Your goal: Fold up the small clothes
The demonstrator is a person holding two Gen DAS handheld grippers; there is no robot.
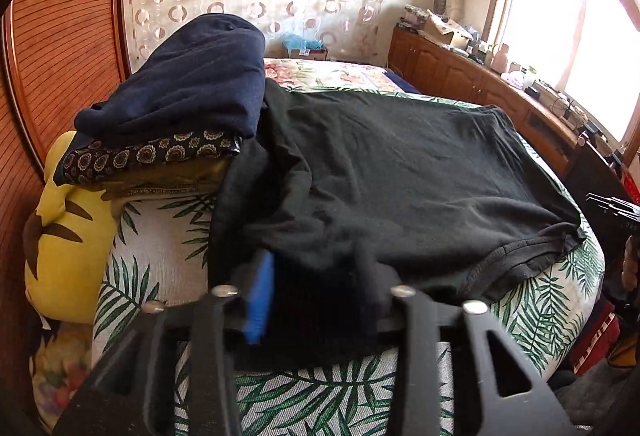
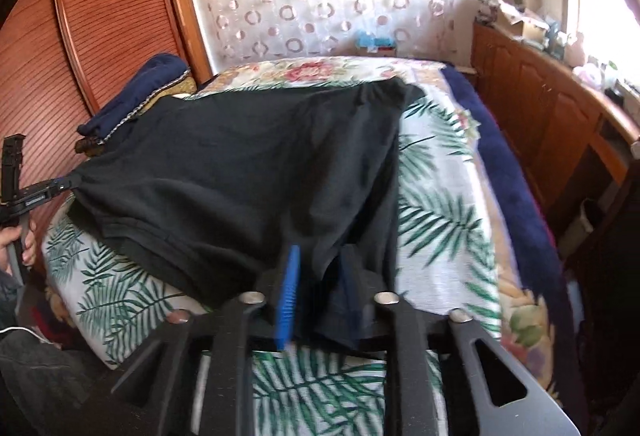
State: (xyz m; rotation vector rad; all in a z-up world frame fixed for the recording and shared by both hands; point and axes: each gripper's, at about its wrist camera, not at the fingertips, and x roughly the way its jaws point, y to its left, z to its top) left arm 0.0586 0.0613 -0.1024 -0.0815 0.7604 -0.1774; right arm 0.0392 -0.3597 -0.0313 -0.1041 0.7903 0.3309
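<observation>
A black T-shirt (image 1: 400, 171) lies spread on the leaf-print bed (image 1: 168, 236). My left gripper (image 1: 316, 284) is shut on the near left corner of the shirt; cloth bunches between its fingers and hides the right pad, while the blue left pad (image 1: 260, 300) shows. In the right wrist view the same shirt (image 2: 240, 163) spreads away from me. My right gripper (image 2: 320, 296) is shut on the shirt's near right corner, cloth filling the gap beside its blue pad (image 2: 288, 296). The left gripper also shows in the right wrist view at the far left (image 2: 60, 187), holding the shirt's corner.
A stack of folded dark clothes (image 1: 188, 87) lies on a patterned cushion (image 1: 148, 155) at the bed's left. A yellow plush toy (image 1: 68, 232) hangs beside it. A wooden cabinet (image 1: 460, 75) with clutter runs along the right under the window. A navy blanket (image 2: 508, 171) edges the bed.
</observation>
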